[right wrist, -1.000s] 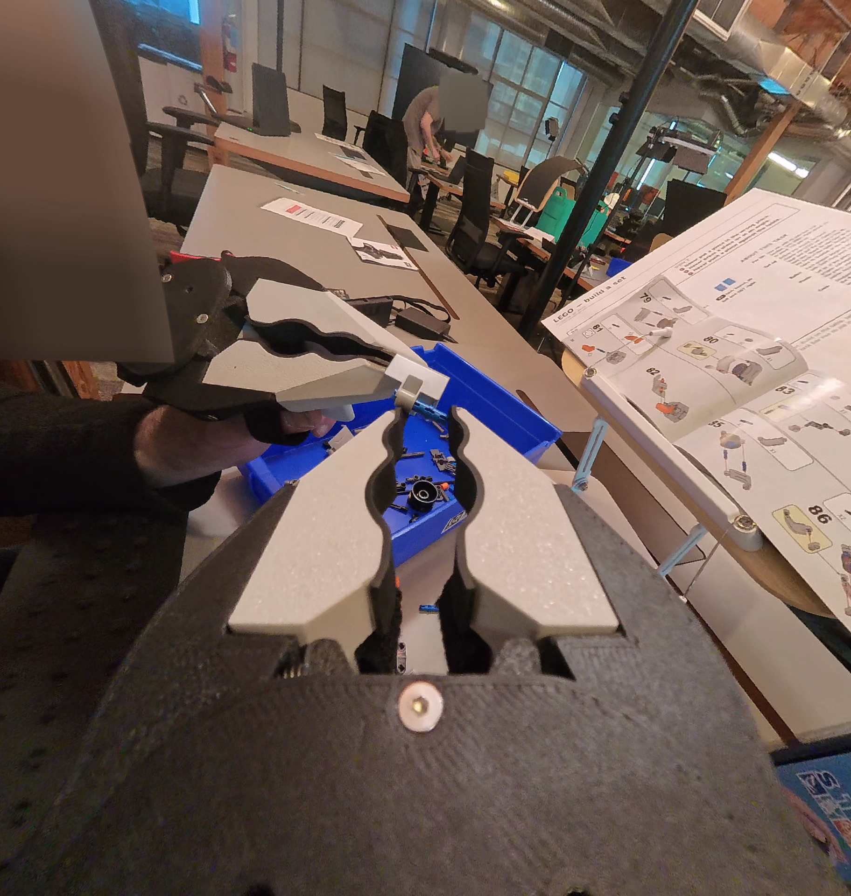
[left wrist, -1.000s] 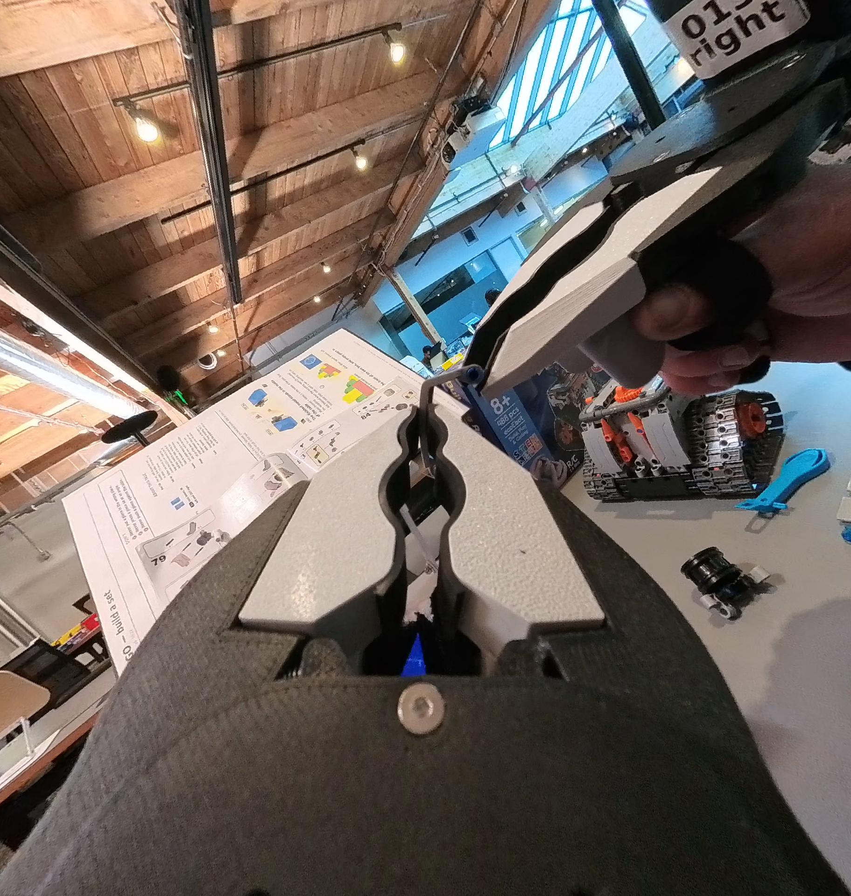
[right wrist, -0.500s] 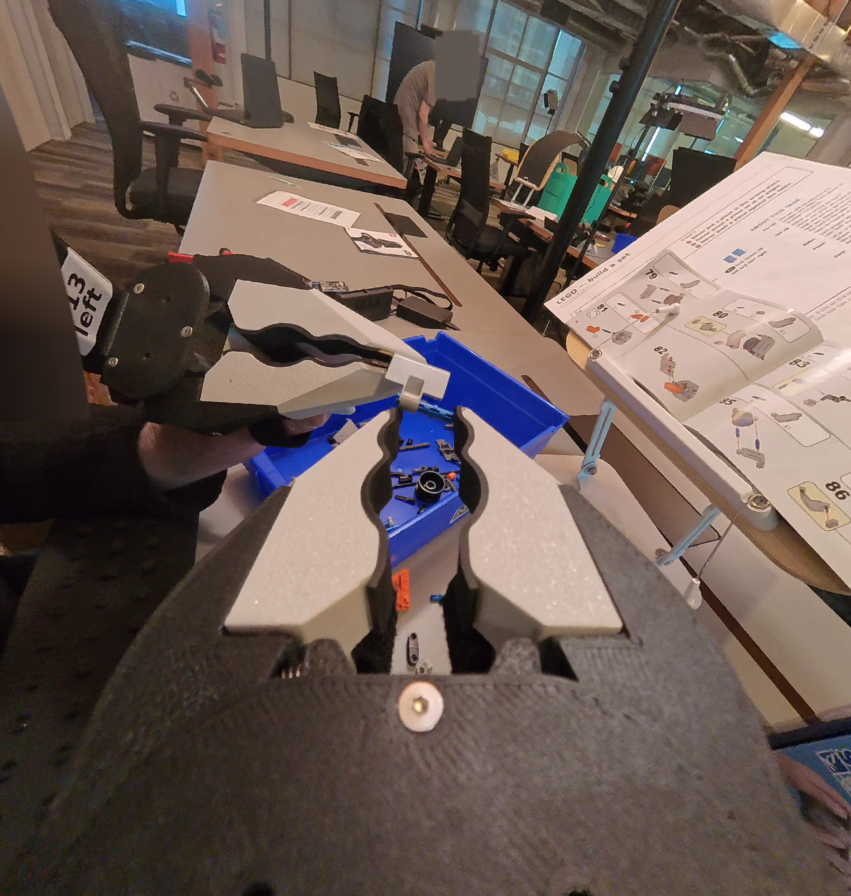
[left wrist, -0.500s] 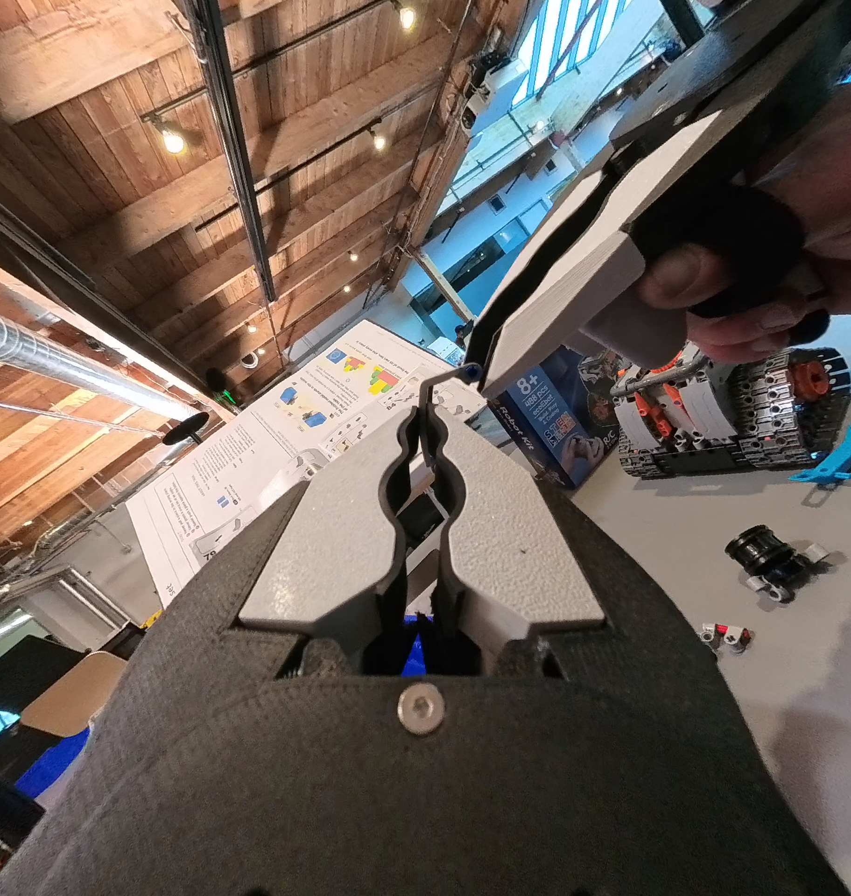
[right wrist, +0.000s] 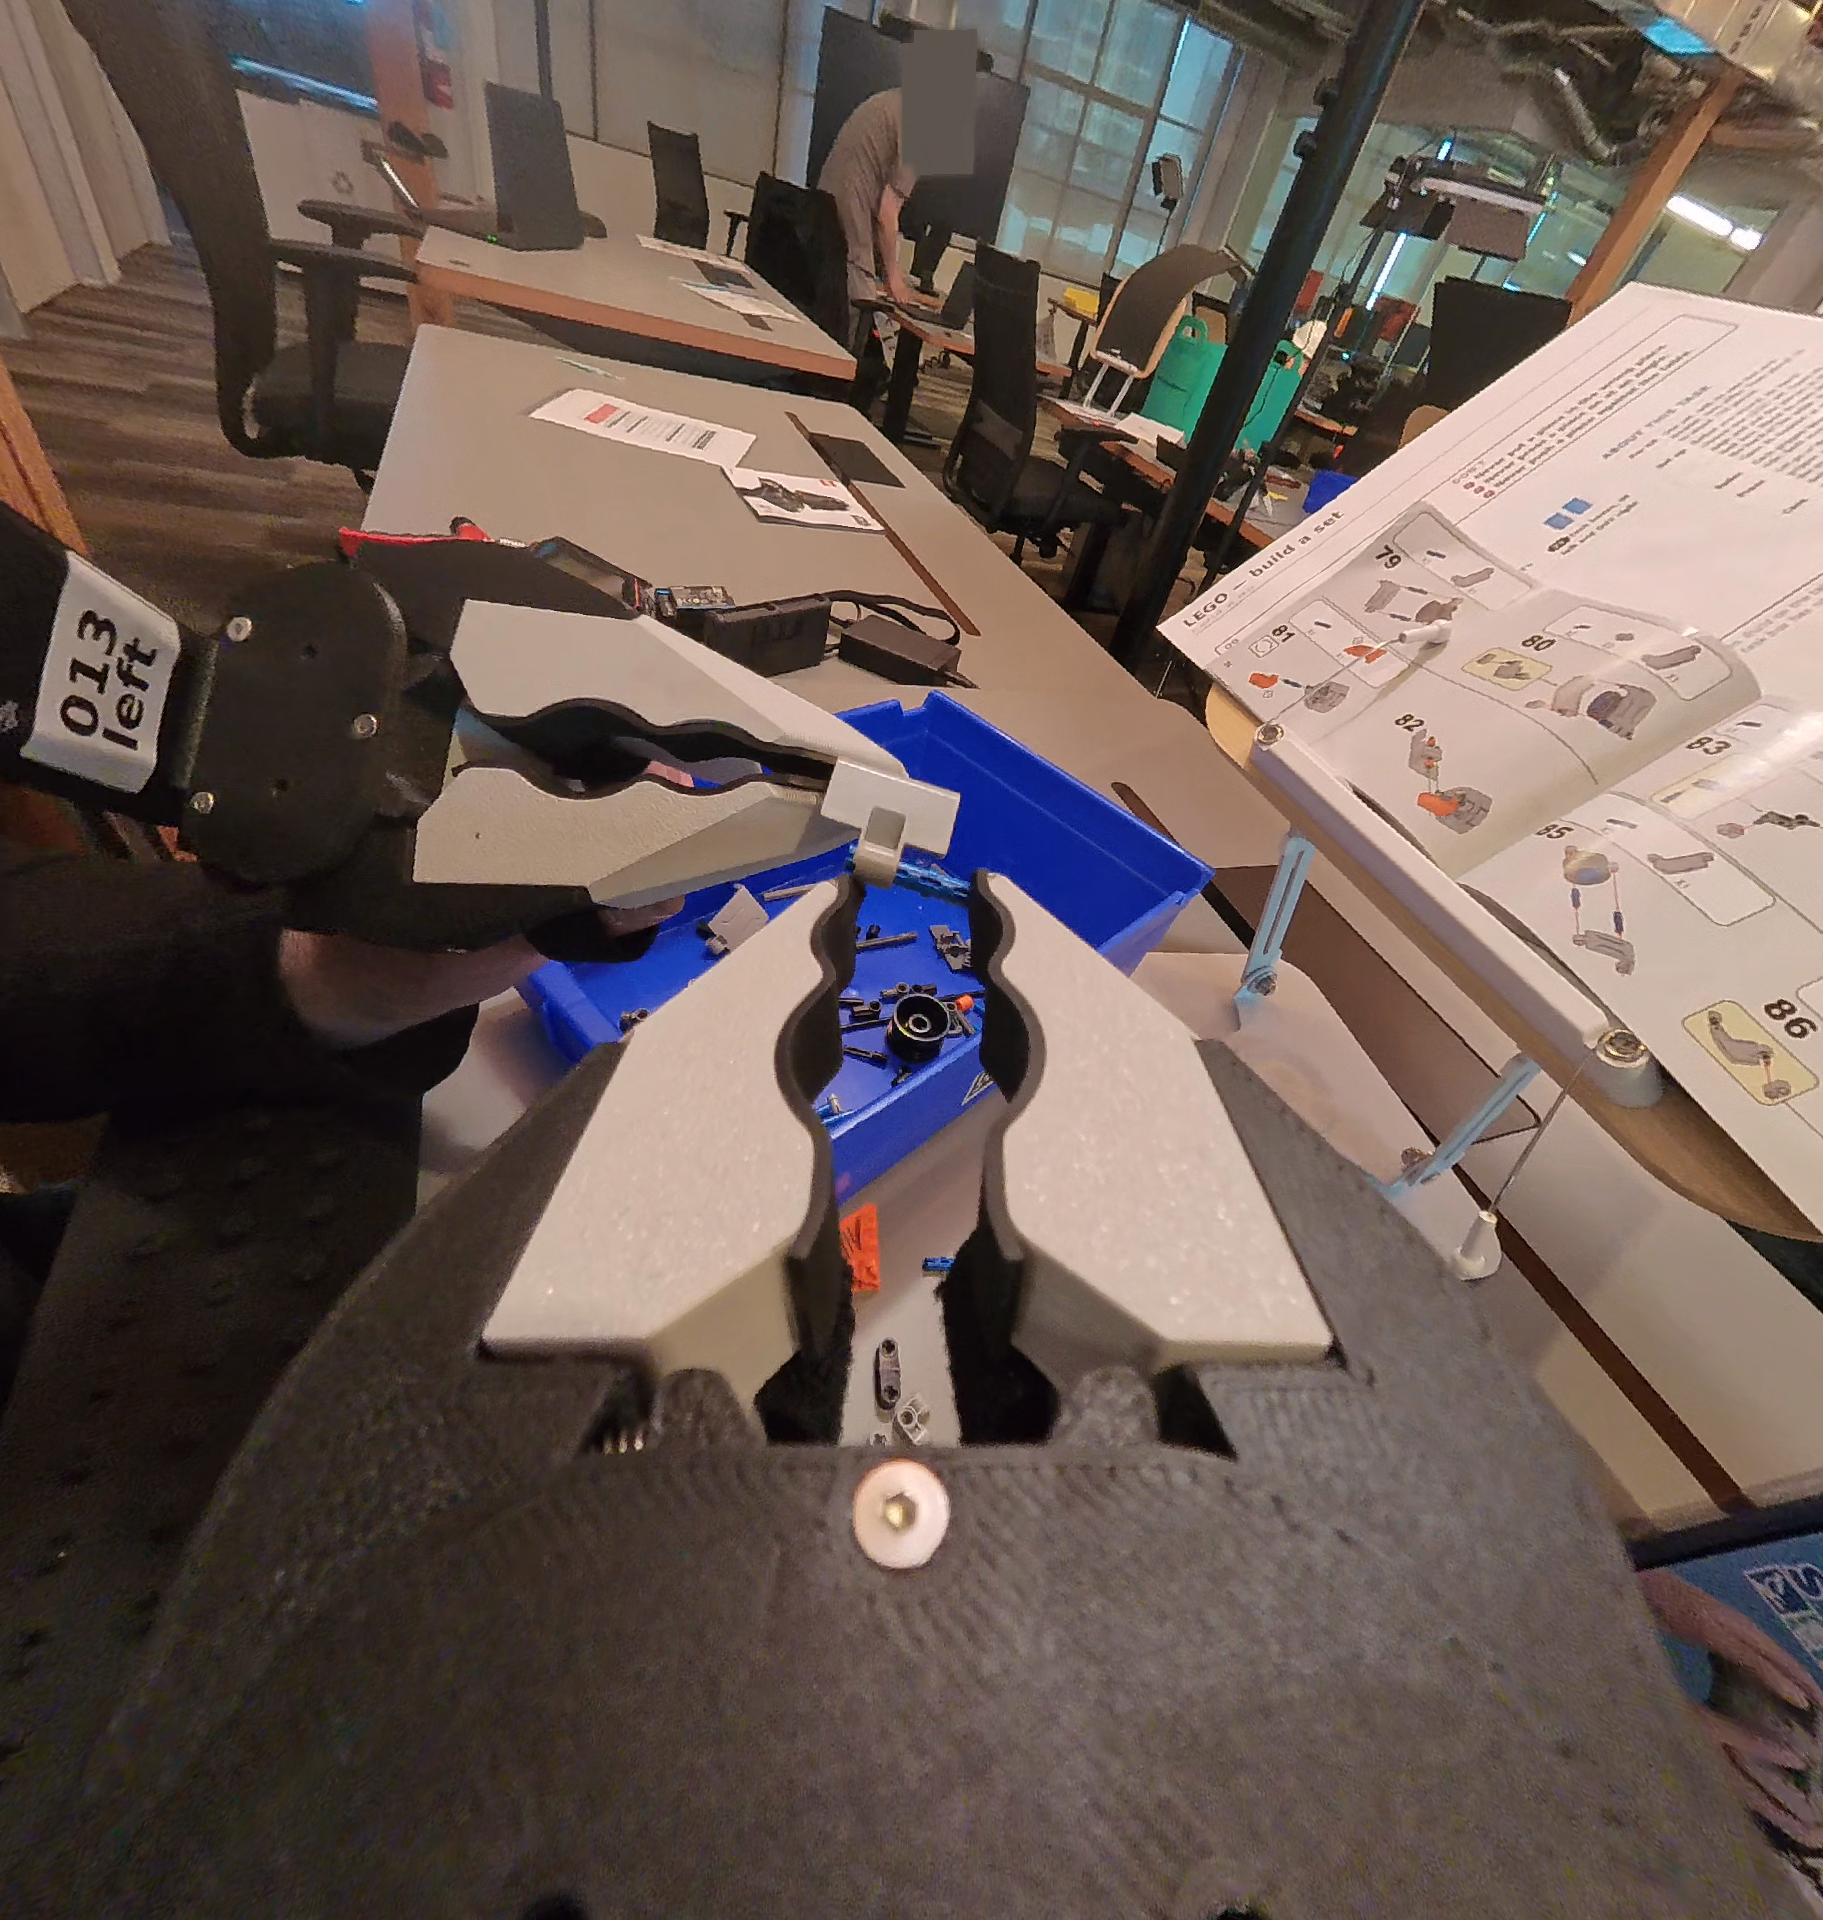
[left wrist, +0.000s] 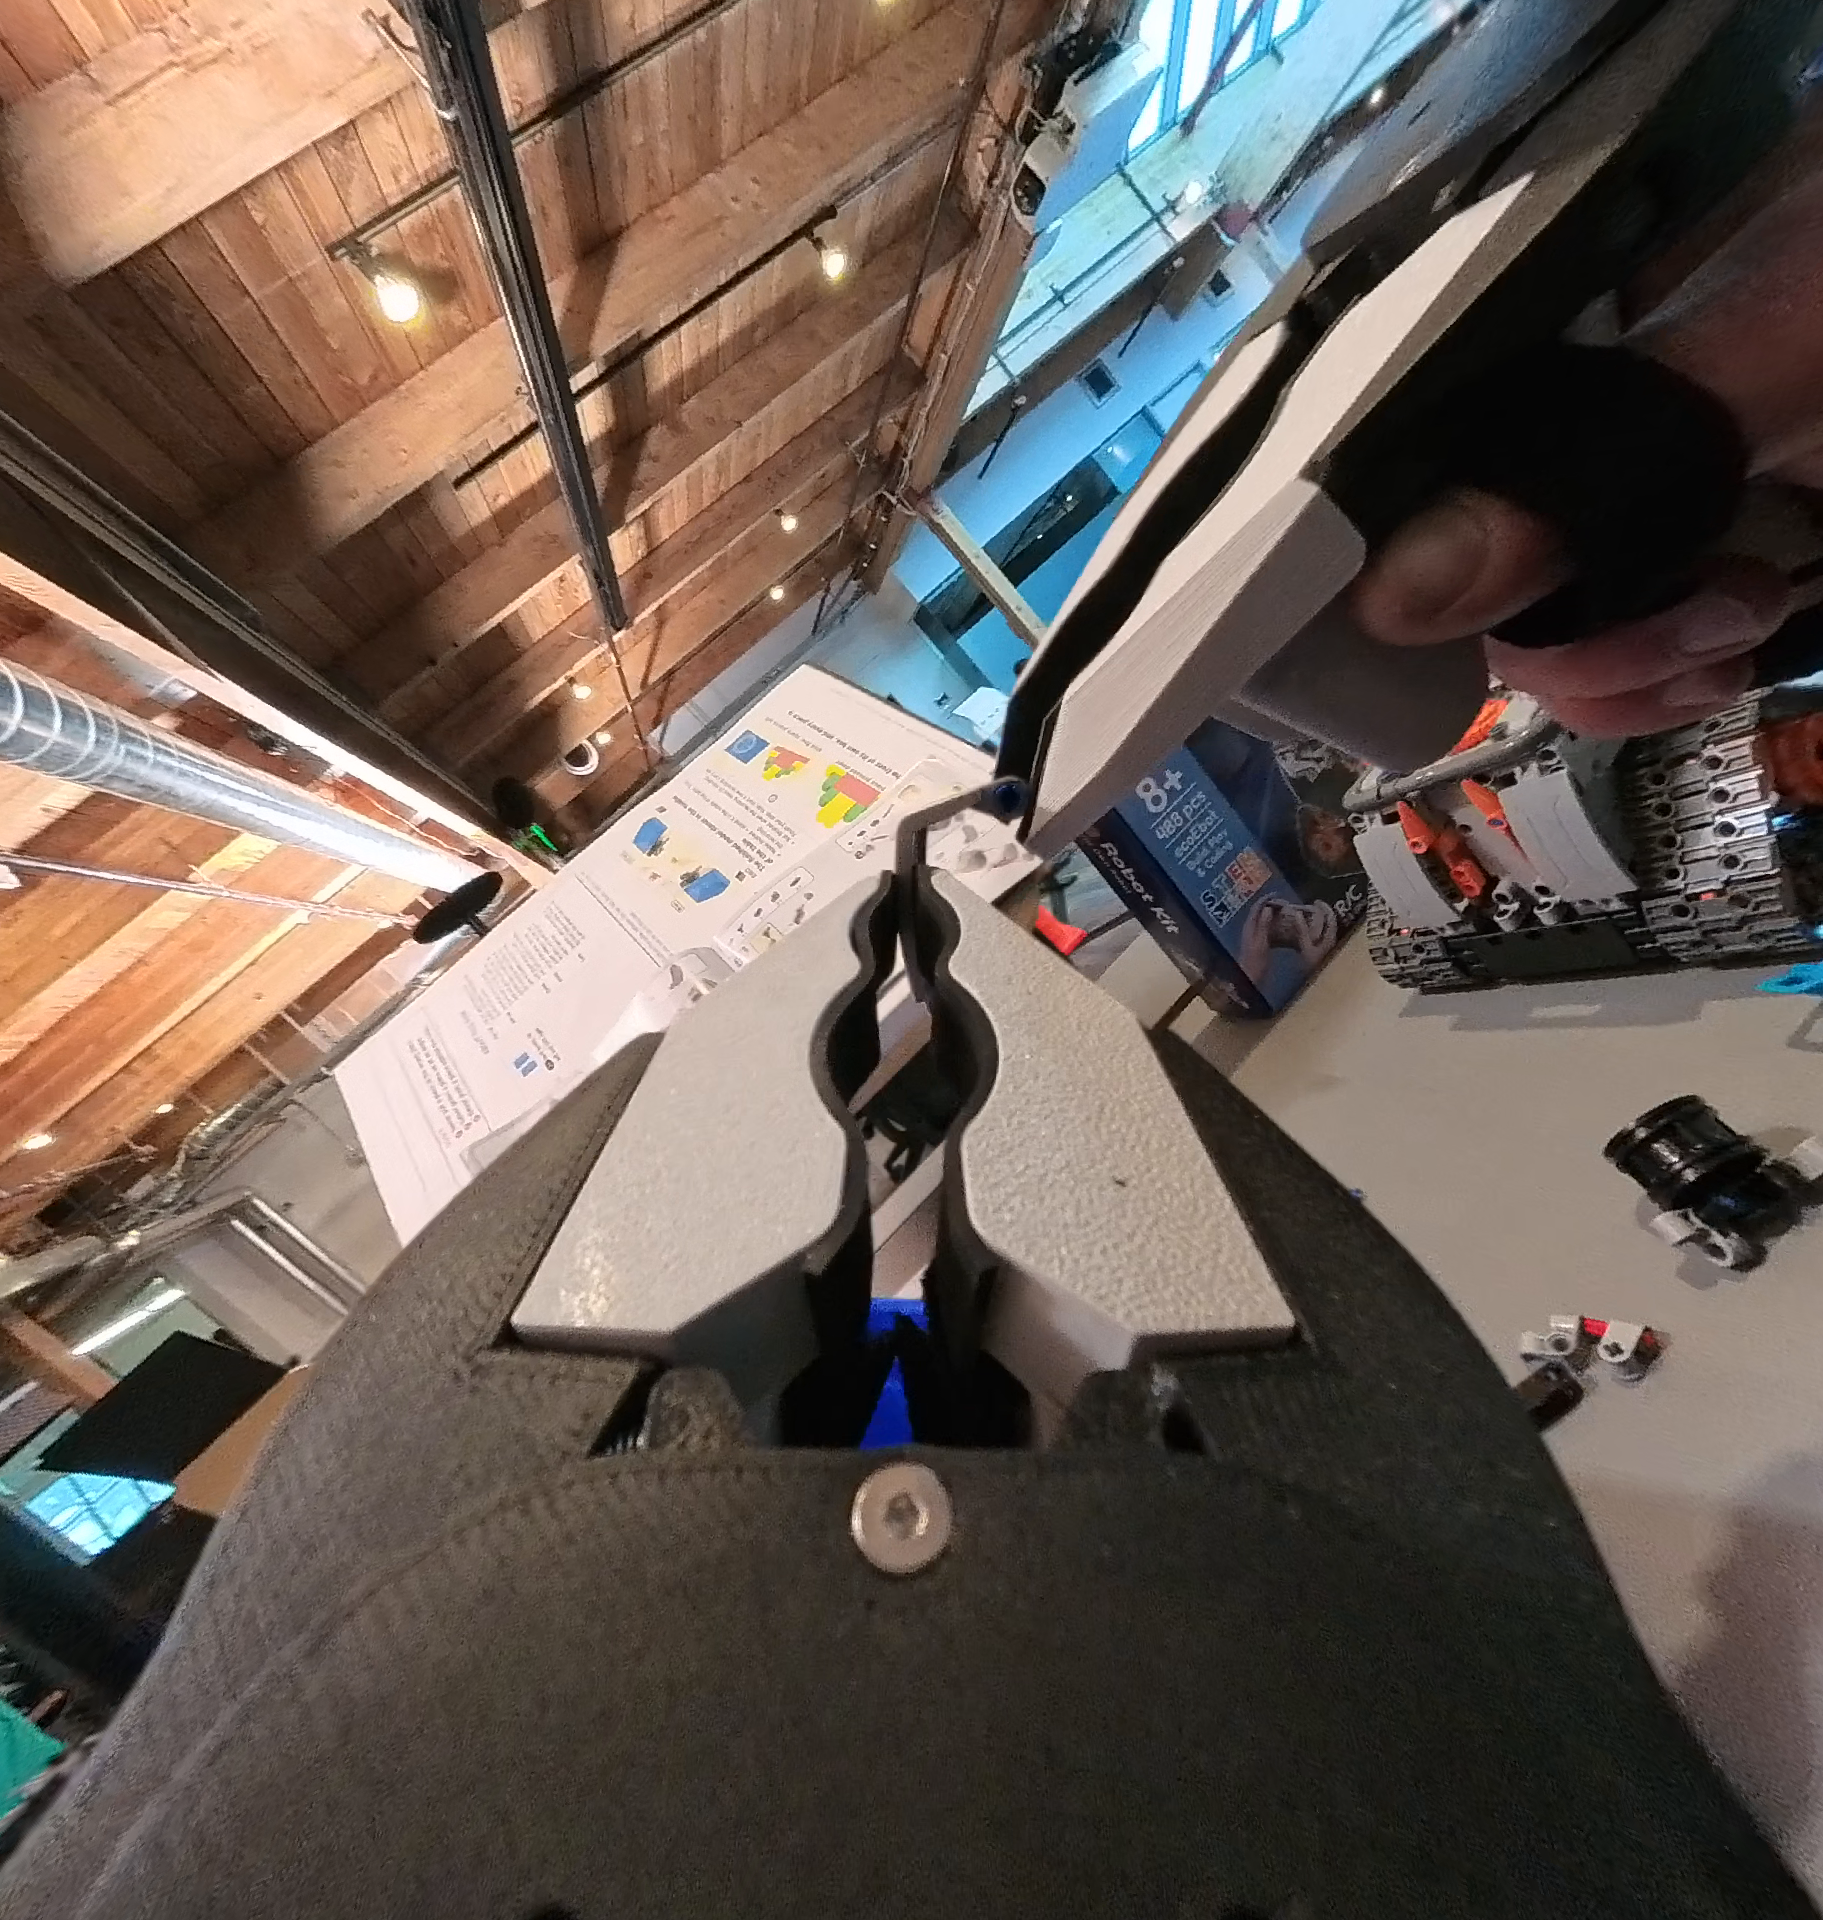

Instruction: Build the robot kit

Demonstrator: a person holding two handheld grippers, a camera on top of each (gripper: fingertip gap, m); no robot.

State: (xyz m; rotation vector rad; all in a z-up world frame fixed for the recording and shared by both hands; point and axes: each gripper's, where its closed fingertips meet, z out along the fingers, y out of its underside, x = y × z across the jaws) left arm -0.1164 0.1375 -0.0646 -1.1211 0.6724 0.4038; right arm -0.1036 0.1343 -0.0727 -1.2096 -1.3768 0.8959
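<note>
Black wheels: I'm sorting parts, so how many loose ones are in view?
2. One black wheel lies on the grey table, right of the left gripper; another sits in the blue bin, beyond the right gripper. Others may be hidden.

One blue bin (right wrist: 1052,831), one open instruction booklet (right wrist: 1613,665), one tracked model (left wrist: 1634,852), one blue kit box (left wrist: 1229,862), two grippers: left (right wrist: 891,821), right (left wrist: 1016,800).
</note>
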